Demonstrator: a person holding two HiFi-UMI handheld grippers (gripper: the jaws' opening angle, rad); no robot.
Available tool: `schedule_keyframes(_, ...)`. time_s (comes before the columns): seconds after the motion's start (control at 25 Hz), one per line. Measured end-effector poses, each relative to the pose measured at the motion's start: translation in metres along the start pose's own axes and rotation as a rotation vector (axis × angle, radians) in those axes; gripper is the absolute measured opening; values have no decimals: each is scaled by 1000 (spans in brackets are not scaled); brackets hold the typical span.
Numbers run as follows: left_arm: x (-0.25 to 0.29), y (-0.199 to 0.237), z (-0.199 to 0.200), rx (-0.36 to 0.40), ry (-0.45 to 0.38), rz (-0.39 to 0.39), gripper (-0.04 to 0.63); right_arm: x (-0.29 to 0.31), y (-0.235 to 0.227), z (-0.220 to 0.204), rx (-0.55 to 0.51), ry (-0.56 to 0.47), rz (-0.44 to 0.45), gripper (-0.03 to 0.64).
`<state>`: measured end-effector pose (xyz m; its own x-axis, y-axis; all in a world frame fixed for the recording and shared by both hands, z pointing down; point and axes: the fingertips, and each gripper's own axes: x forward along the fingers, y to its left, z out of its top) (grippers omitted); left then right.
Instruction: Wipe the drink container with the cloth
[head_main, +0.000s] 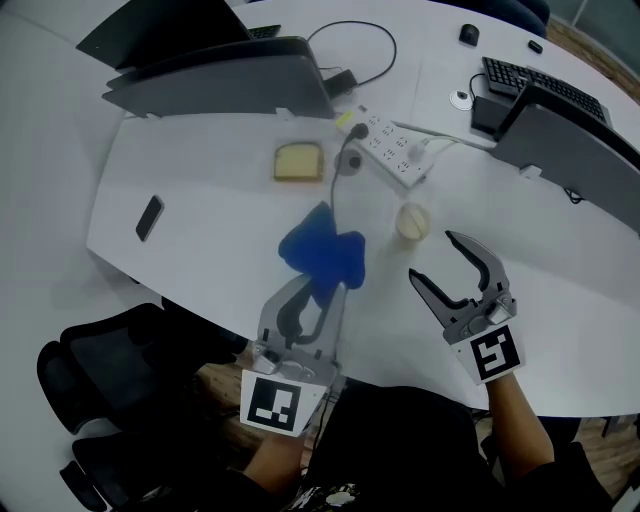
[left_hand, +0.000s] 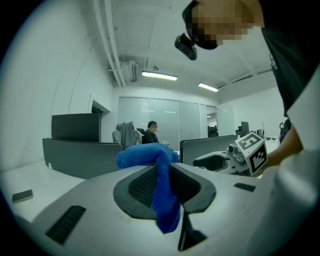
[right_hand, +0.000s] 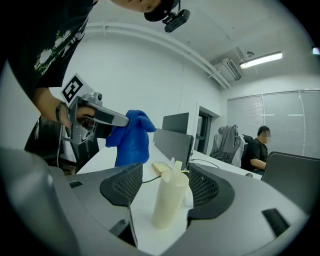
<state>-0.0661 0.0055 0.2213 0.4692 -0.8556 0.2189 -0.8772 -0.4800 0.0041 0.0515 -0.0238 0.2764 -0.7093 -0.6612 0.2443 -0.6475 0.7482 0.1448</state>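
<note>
The room is lit evenly from above by strip lights (left_hand: 159, 76), shown as bright bars in both gripper views. The white table (head_main: 200, 190) is rendered greyish and dim, with only faint shadows. Straight lines are bent and corners blackened in both gripper views; the nearest surfaces are blurred.

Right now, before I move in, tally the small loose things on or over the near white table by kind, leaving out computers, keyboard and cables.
Blue fabric cloth: 1
Cream plastic drink container: 1
Yellow square sponge: 1
Black flat phone: 1
White power strip: 1
Total: 5
</note>
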Motion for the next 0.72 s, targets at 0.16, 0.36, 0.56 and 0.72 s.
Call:
schedule_keyframes(0.16, 22, 8, -11, -15, 46, -46, 72, 22, -8, -8, -7, 6, 12, 256)
schedule_keyframes(0.36, 43, 15, -24, -34, 94, -92, 72, 45, -17, -18, 13, 15, 8, 261)
schedule_keyframes(0.56, 51, 21, -30, -37, 126, -114, 72, 62, -21, -27, 26, 17, 14, 261)
schedule_keyframes(0.72, 64, 22, -33, -88, 156, -164, 72, 66, -22, -26, 46, 8, 10, 261)
